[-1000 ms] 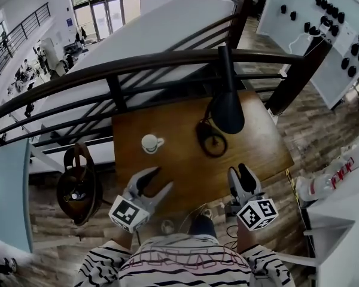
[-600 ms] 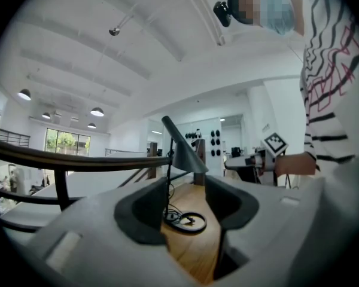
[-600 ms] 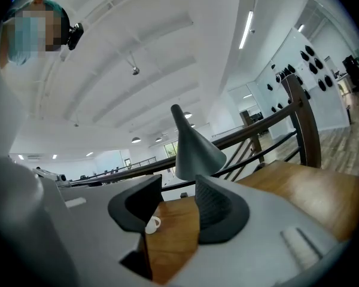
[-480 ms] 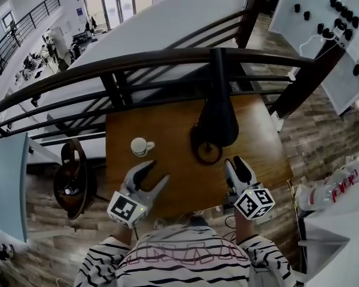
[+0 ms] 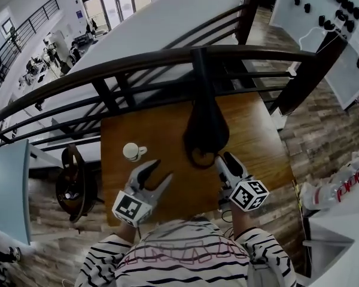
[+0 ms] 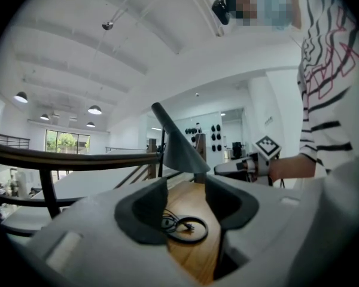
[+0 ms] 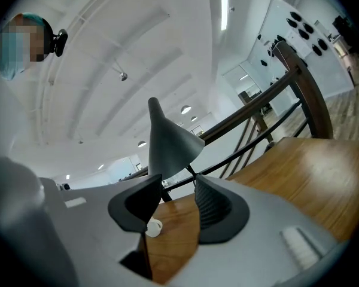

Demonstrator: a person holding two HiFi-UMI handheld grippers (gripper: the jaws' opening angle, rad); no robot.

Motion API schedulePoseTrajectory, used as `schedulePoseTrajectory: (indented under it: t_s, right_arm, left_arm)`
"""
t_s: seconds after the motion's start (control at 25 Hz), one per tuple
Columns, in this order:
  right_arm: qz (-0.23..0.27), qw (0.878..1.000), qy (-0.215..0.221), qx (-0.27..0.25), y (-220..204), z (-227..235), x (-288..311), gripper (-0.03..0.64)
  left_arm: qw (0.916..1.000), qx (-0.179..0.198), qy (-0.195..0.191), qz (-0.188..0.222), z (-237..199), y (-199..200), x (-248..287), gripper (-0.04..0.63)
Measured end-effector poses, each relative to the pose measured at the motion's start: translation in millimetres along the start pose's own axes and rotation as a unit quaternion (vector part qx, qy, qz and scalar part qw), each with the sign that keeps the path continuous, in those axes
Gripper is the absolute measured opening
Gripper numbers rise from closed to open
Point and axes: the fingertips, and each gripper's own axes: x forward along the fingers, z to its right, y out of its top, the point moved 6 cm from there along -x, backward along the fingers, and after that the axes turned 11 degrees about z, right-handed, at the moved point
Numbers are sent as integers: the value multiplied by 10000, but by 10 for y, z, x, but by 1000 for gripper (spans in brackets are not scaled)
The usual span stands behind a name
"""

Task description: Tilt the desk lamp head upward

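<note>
Lamp head (image 5: 206,129) — dark, conical, matte

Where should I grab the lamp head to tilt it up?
Probably the wide lower rim of the lamp head, from the near side with the open right gripper, which is closest. The cone opens downward, so its thin edge suits the jaws; the tapering top could slip.

A white cup (image 5: 131,152) is seen standing upright on a brown wooden table (image 5: 257,136), near its left edge. The table is set against a dark curved railing (image 5: 131,63). A dark rounded chair (image 5: 75,184) is noted left of the table on plank flooring (image 5: 311,118). Black items are mounted on a white wall board (image 5: 341,23) at upper right.
</note>
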Motion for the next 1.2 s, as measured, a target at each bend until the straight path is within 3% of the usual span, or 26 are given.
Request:
schedulePoseTrajectory:
  t_s: [0.56, 1.2]
  right_arm:
    - [419, 9948, 491, 787, 20, 250, 93, 163]
    - [346, 9954, 720, 527, 23, 40, 251, 174]
  left_arm:
    - [9984, 4, -394, -398, 156, -227, 311, 198]
    - [9987, -111, -299, -409, 23, -252, 161, 195]
